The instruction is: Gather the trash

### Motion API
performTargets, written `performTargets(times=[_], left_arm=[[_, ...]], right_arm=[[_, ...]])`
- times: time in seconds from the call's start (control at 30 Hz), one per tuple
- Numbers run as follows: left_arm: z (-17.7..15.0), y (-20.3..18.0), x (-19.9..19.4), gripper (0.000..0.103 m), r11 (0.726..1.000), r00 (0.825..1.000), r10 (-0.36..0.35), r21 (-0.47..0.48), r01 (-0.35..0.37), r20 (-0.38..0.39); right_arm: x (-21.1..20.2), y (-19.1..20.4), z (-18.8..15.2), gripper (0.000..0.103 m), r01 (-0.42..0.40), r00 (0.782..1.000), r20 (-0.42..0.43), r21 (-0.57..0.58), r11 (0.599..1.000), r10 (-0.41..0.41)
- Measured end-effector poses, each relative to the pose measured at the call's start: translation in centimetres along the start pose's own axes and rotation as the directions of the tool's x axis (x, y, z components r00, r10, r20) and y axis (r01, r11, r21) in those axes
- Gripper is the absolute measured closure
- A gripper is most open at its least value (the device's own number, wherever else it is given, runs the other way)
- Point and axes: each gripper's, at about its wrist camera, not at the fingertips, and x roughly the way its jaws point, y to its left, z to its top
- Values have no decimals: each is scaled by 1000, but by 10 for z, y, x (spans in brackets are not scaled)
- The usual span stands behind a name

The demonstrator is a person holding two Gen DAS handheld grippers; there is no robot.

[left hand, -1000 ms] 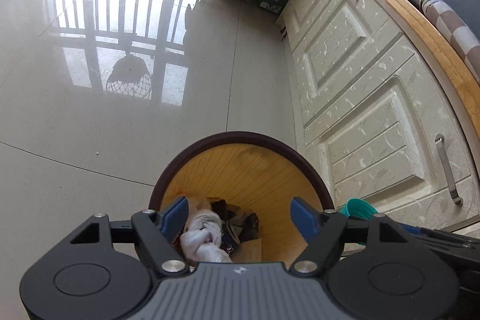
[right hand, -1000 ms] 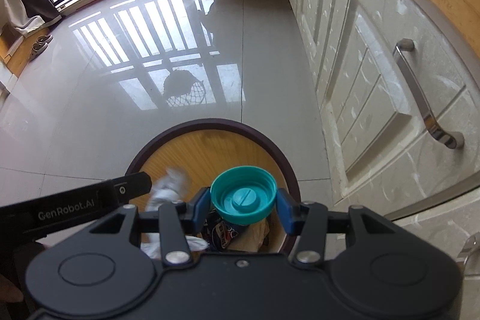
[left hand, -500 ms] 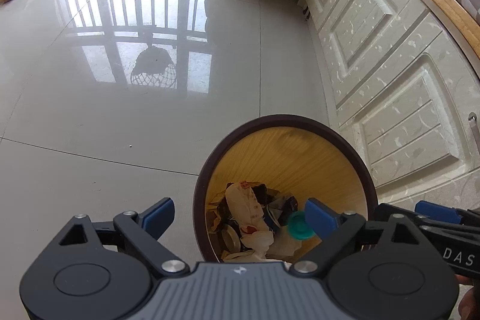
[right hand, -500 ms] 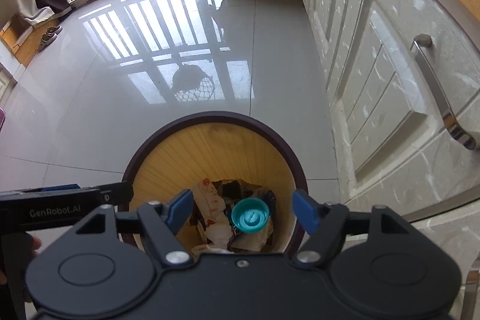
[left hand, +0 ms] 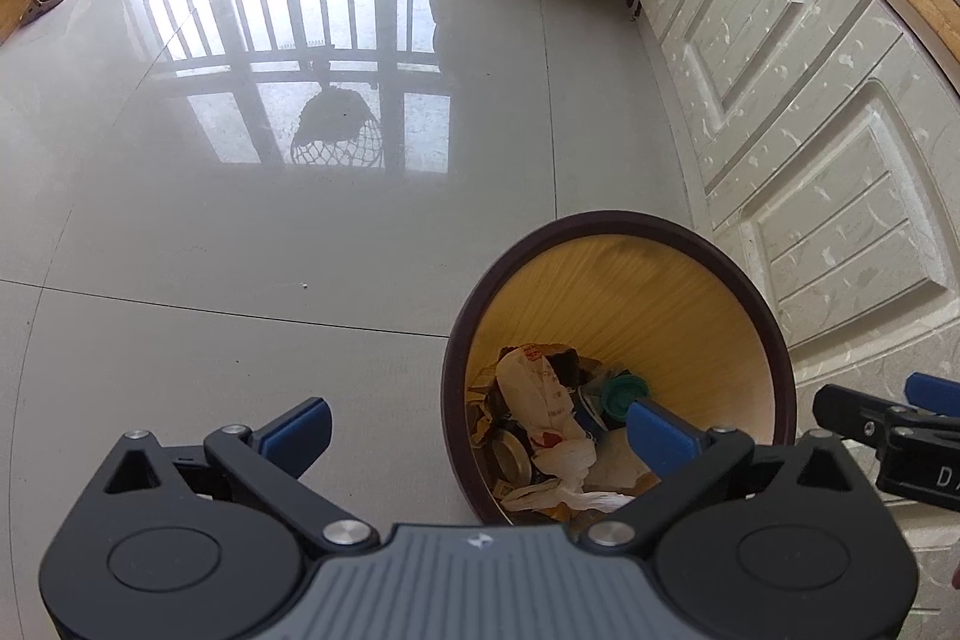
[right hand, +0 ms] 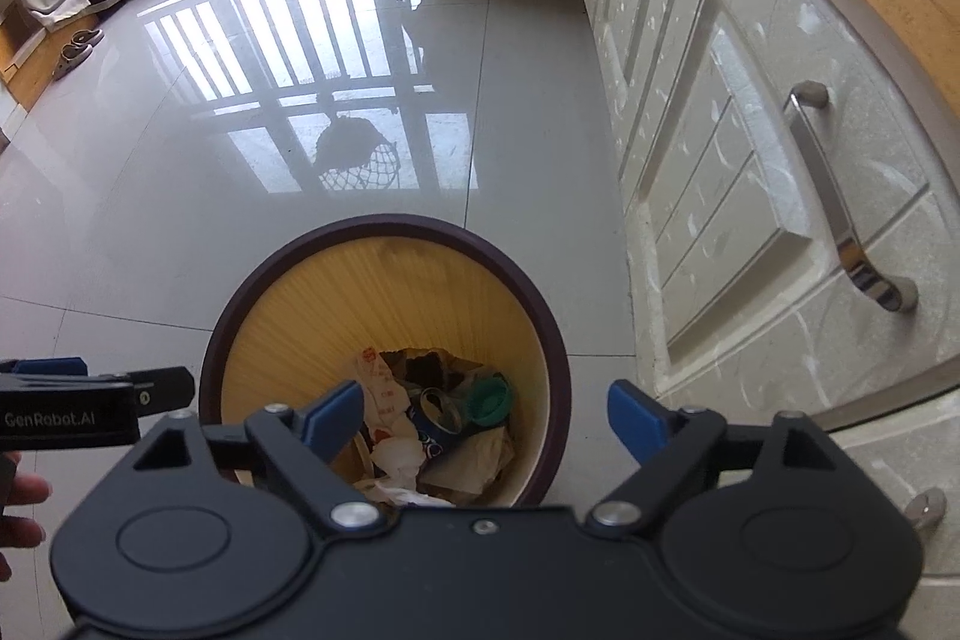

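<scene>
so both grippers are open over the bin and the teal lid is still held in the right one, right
Not quite. The teal lid is not held: it lies in the bin among the trash, as the right wrist view shows. The right gripper has just been opening, with nothing between its fingers. The left gripper is open too.

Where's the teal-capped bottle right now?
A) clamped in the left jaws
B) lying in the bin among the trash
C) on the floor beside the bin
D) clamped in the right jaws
B: the teal-capped bottle lies inside the bin on the paper scraps, and both grippers' jaws stand open with nothing between them.
</scene>
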Motion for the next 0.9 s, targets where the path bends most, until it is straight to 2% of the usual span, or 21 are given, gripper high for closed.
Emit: performTargets(times=[0.1, 0.37, 0.5, 0.63, 0.7, 0.83, 0.9], left_arm=[[0, -2, -7, 0, 1000, 1000, 1, 19, -1, 5], [-4, -2, -43, 0, 999, 999, 20, 45, -22, 51], [-14, 0, -69, 0, 999, 997, 35, 39, -38, 70], [-22, -1, -96, 0, 998, 996, 44, 41, -48, 82], [-25, -3, -113, 0, 996, 993, 61, 55, -67, 103], [-33, -5, -153, 0, 997, 985, 46, 54, -56, 168], [-39, -6, -175, 0, 997, 978, 35, 62, -48, 205]], right_arm=[[-7, -2, 0, 0, 32, 999, 22, -6, 999, -31], [-36, -5, -4, 0, 67, 996, 65, 18, 998, -68], [-61, -4, -12, 0, 42, 996, 74, 55, 998, -46], [-92, 2, -21, 0, 79, 991, 104, 56, 995, -84], [-110, 3, -25, 0, 104, 986, 126, 56, 993, -110], [-149, 0, -36, 0, 56, 986, 154, 62, 996, -65], [-168, 1, -42, 0, 61, 982, 176, 58, 996, -70]])
